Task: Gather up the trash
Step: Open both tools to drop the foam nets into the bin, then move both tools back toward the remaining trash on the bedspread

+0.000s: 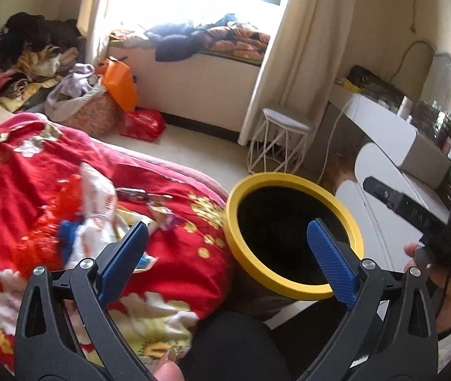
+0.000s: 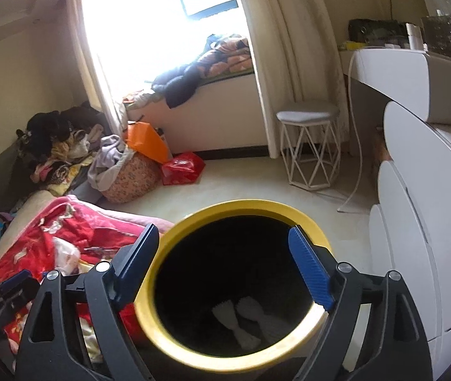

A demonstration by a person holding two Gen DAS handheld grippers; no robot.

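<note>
Step in hand, as judged: a drop into the bin looks done, and more litter waits on the bed.

Left to right:
- Red floral blanket [image 1: 174, 254] covers the bed. Near its middle, toward the edge that faces the bin, lies the trash: one large crumpled white wrapper with red print [image 1: 98, 203], one blue scrap [image 1: 68, 235] touching its lower left, one small purple-and-silver candy wrapper [image 1: 165, 217] just to its right, and one flat dark foil strip [image 1: 136, 194] behind that. A further bit shows under the left gripper's finger; too hidden to name. Count is rough, since the pile is blurred.
- Left gripper [image 1: 225, 262]: jaws spread wide, nothing between them, hanging over the blanket's edge and the bin rim.
- One yellow-rimmed trash bin [image 2: 225, 212] stands on the floor, against the bed's edge. Inside, on the dark bottom, two pale pieces [image 2: 241, 320] lie touching.
- Right gripper [image 2: 225, 271]: jaws wide apart, empty, directly above the bin mouth.

Next move, as judged: swing a gripper back over the blanket, lower onto the white wrapper and pinch it without catching the cloth.
</note>
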